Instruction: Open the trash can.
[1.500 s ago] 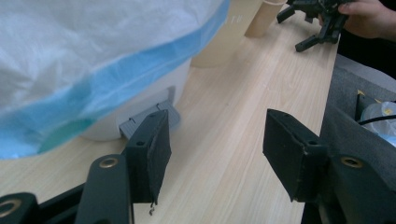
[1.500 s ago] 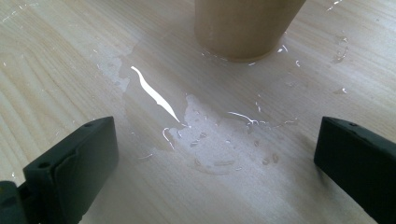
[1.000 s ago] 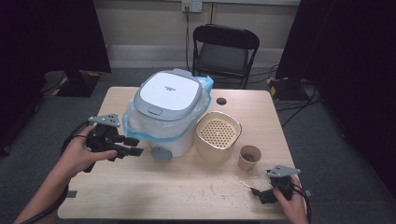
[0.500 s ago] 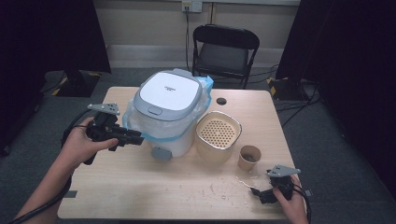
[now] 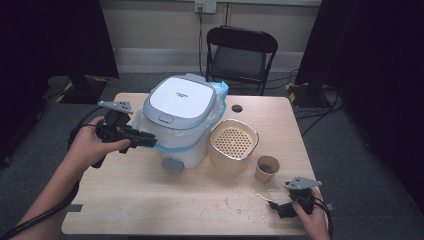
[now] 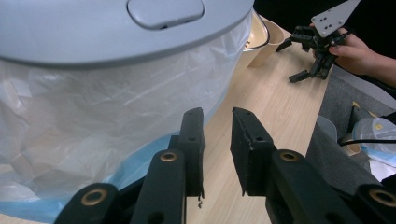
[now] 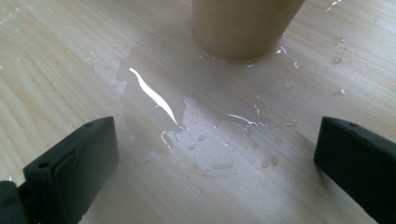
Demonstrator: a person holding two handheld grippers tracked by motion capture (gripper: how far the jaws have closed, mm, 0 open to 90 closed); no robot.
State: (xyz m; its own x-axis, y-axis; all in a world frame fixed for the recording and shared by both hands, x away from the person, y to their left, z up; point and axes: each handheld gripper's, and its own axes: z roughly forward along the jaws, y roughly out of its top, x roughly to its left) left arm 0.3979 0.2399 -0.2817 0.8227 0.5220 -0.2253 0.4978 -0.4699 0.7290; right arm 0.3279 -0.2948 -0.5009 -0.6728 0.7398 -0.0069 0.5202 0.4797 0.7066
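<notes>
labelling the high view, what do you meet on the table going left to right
left gripper → rice cooker wrapped in clear plastic → beige perforated basket → paper cup → right gripper

The rice cooker [image 5: 179,120], wrapped in plastic, blocks the middle of the desk [image 5: 150,200], and the left hand-held gripper [image 5: 150,141] sits hard against its left flank. The perforated pot [image 5: 232,145] stands just beside the cooker, with only a narrow gap to the paper cup [image 5: 266,169]. The desk's near half is open, apart from a puddle [image 7: 205,126] before the right hand-held gripper [image 5: 275,206].
</notes>
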